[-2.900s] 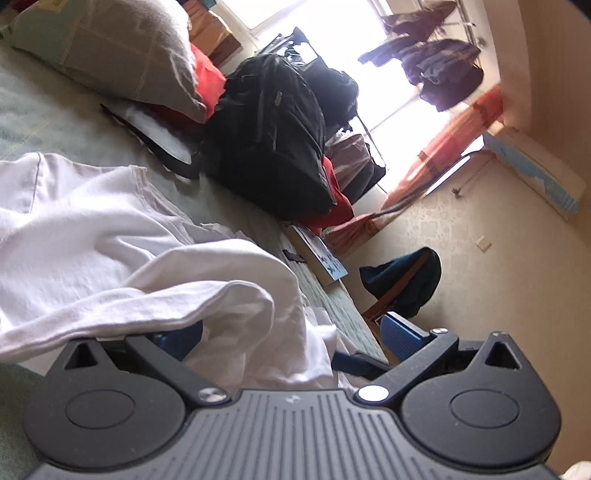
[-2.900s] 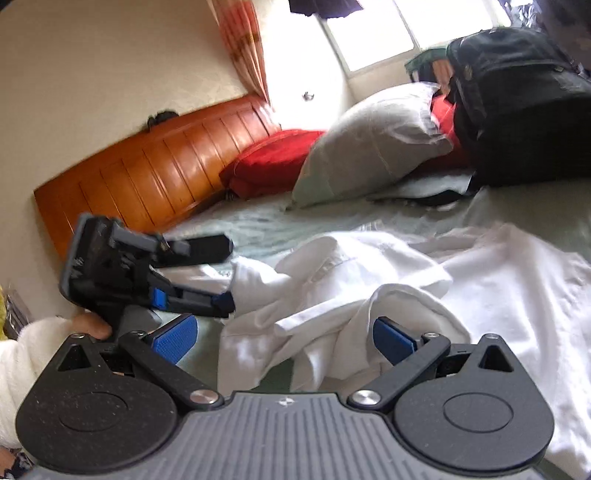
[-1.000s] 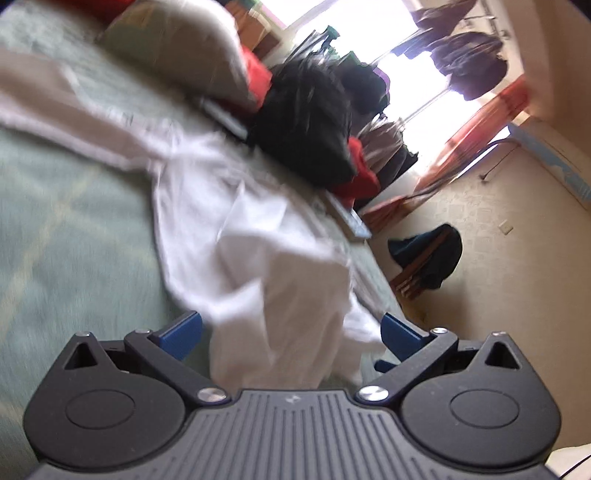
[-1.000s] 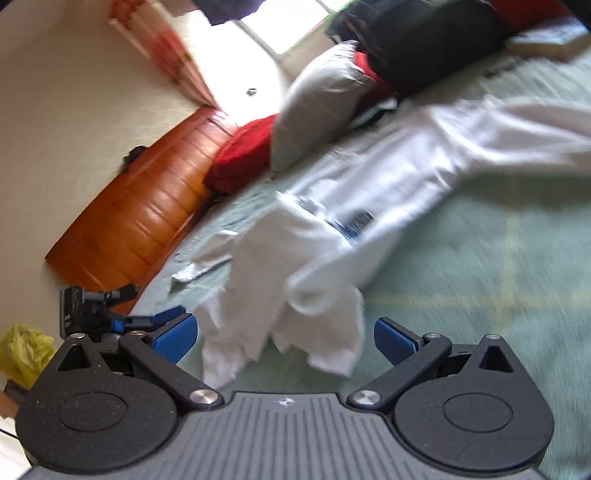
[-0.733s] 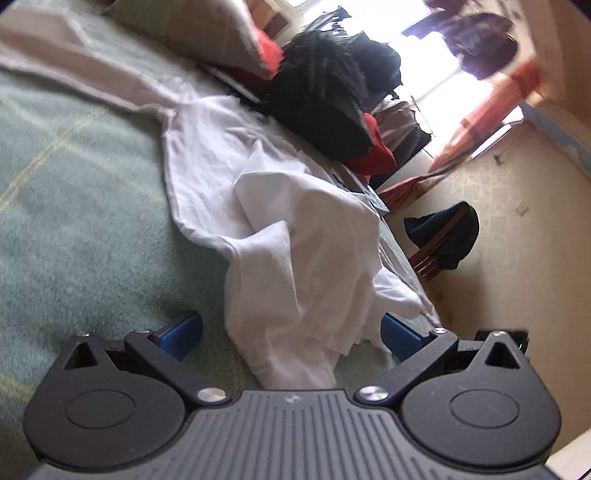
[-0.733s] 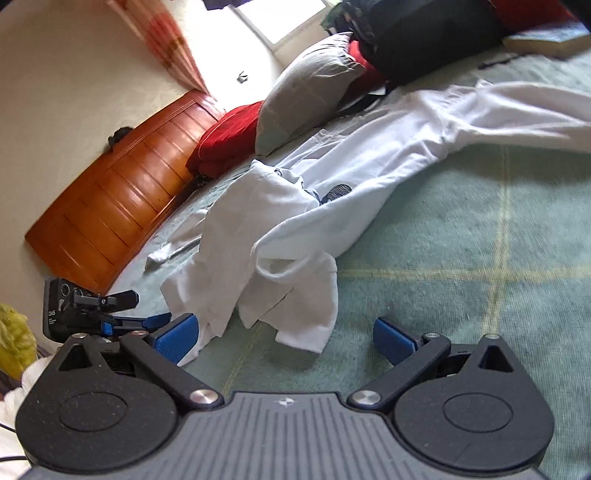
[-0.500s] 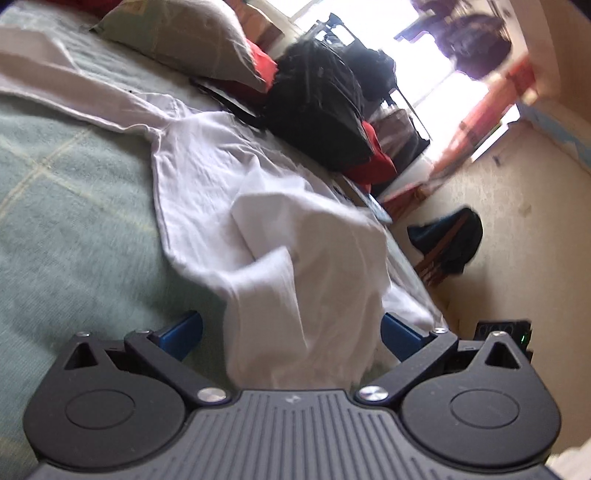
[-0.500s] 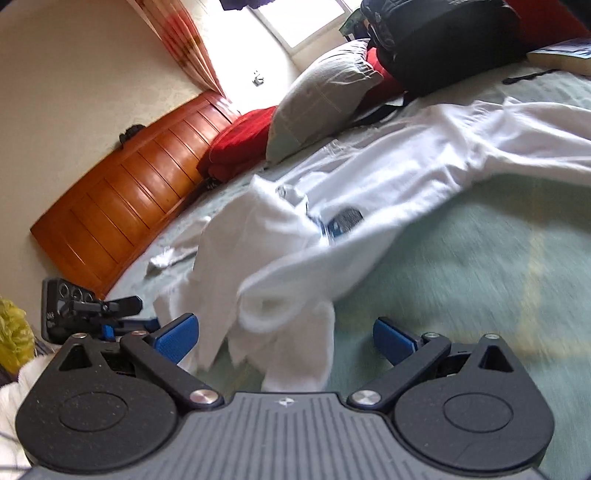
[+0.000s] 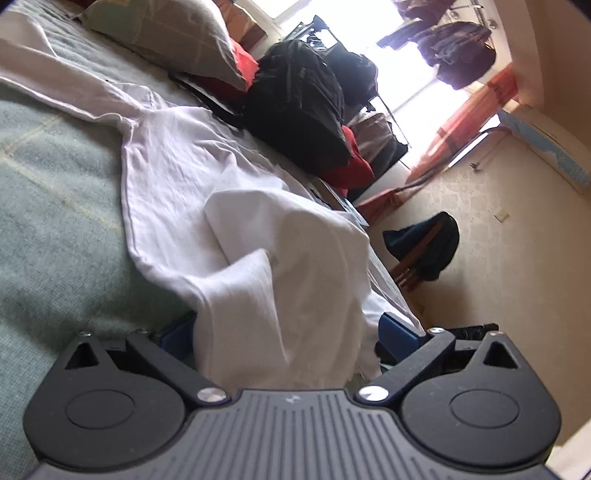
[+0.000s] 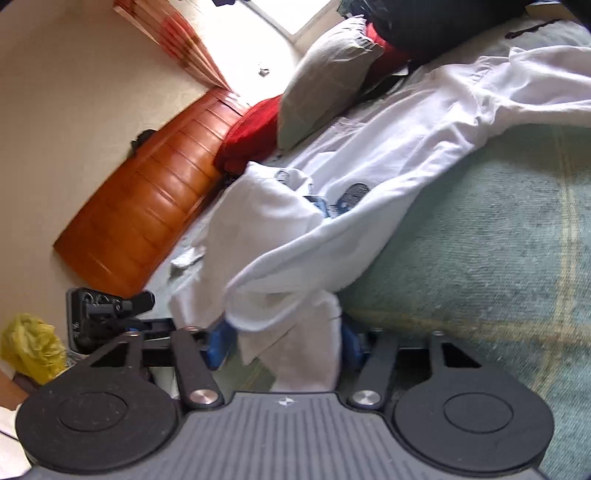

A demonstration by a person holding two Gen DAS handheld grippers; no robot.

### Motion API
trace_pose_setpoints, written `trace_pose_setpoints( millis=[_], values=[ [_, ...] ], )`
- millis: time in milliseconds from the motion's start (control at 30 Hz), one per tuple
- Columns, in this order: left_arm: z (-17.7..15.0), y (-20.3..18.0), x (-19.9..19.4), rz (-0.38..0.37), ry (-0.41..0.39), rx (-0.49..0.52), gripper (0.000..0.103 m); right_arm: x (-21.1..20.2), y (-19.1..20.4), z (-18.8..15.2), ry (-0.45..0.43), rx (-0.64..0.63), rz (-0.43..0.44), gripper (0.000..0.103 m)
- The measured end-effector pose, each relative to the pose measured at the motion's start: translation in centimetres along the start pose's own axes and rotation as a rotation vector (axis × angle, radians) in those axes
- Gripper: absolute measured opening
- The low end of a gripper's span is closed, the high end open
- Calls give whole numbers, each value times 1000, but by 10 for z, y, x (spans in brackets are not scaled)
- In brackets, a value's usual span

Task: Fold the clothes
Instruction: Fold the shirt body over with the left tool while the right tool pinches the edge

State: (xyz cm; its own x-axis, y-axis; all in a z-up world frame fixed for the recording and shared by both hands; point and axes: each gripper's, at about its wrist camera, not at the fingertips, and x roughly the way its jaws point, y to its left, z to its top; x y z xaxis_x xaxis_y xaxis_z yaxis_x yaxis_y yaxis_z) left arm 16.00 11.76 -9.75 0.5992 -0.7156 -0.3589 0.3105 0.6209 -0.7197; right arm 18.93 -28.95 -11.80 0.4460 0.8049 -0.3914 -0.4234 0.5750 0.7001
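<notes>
One white shirt (image 9: 229, 206) lies crumpled on the green bed (image 9: 48, 229), its hem between both tongs: left tongs (image 9: 291, 328) spread wide, right tongs (image 10: 284, 341) closing around it.

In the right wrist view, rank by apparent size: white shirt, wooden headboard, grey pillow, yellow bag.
1. white shirt, though nearness inflates it
2. wooden headboard
3. grey pillow
4. yellow bag, smallest and partly cut off

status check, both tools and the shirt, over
Right tool closing, white shirt hem between its pads. Left tool open, shirt fabric bunched between its fingers. Shirt crumpled on green blanket. Black backpack and pillow beyond, nothing blocking.
</notes>
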Motion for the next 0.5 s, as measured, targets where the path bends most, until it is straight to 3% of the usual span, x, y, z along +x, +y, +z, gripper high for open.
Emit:
trace_pose_setpoints(
  millis=[133, 200, 267, 300, 333, 400, 500],
  values=[
    [-21, -6, -15, -45, 44, 12, 88, -10, 3, -7, -5, 33, -9, 58],
    [-26, -8, -14, -23, 50, 43, 76, -12, 3, -12, -21, 30, -14, 57],
    [-23, -4, -7, 3, 31, 31, 58, -5, 2, -11, -37, 45, -27, 51],
    [-21, -1, -3, 13, 19, 15, 50, -1, 2, -10, -39, 49, -46, 42],
    [-19, 1, 1, 31, 12, -5, 33, 3, 1, -8, -40, 53, -64, 31],
    [-18, 5, 2, 74, 12, -52, 10, 5, 0, -7, -33, 74, -99, 12],
    [-19, -1, -6, 107, 24, -40, 5, -1, 6, -5, -26, 69, -120, 8]
  ],
)
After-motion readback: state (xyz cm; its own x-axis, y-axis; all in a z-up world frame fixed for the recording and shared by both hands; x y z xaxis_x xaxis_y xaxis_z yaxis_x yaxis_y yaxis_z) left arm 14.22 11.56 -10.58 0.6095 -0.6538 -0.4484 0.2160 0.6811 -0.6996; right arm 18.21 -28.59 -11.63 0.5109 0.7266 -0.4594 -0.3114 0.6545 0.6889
